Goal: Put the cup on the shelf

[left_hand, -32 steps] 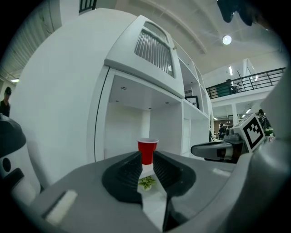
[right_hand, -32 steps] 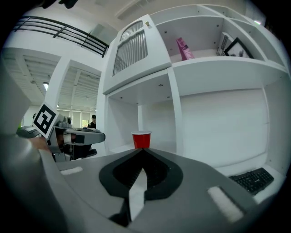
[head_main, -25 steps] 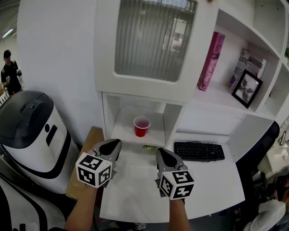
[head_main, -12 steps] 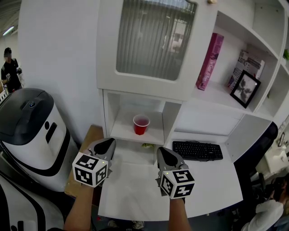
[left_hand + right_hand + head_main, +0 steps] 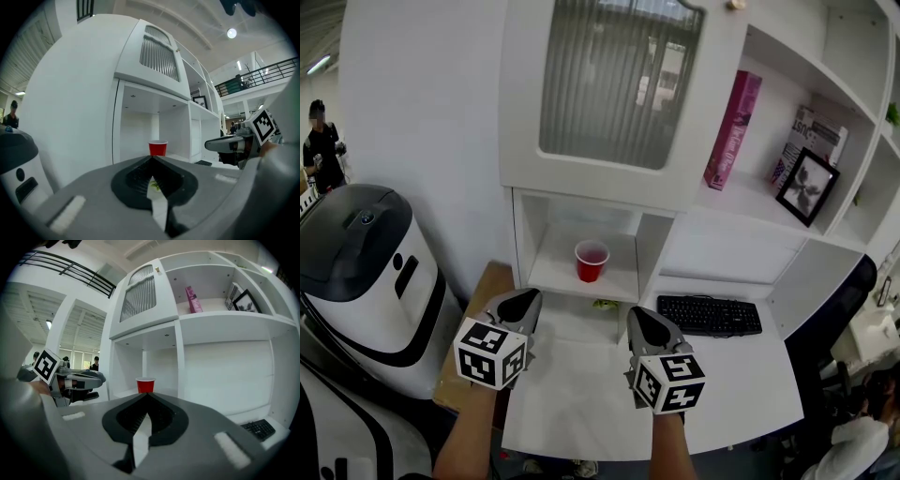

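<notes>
Both my grippers are empty with jaws closed over the desk, and the cup stands in the shelf cubby.

My left gripper (image 5: 528,298) and right gripper (image 5: 637,316), grey matte shells with ribbed black pads, hover side by side above the smooth white desk top (image 5: 581,403). Each pair of jaws is pressed tip to tip, gripping nothing and touching nothing. Just beyond them the red plastic cup (image 5: 592,261), round and tapered, stands upright with its mouth up on the white shelf board (image 5: 551,274) of the low cubby, nearer its right wall. To the right a flat black keyboard (image 5: 709,315) lies on the desk. Farther up is a ribbed glass cabinet door (image 5: 614,80), and right of it a tall pink book (image 5: 732,117) and a black-framed picture (image 5: 807,186).
</notes>
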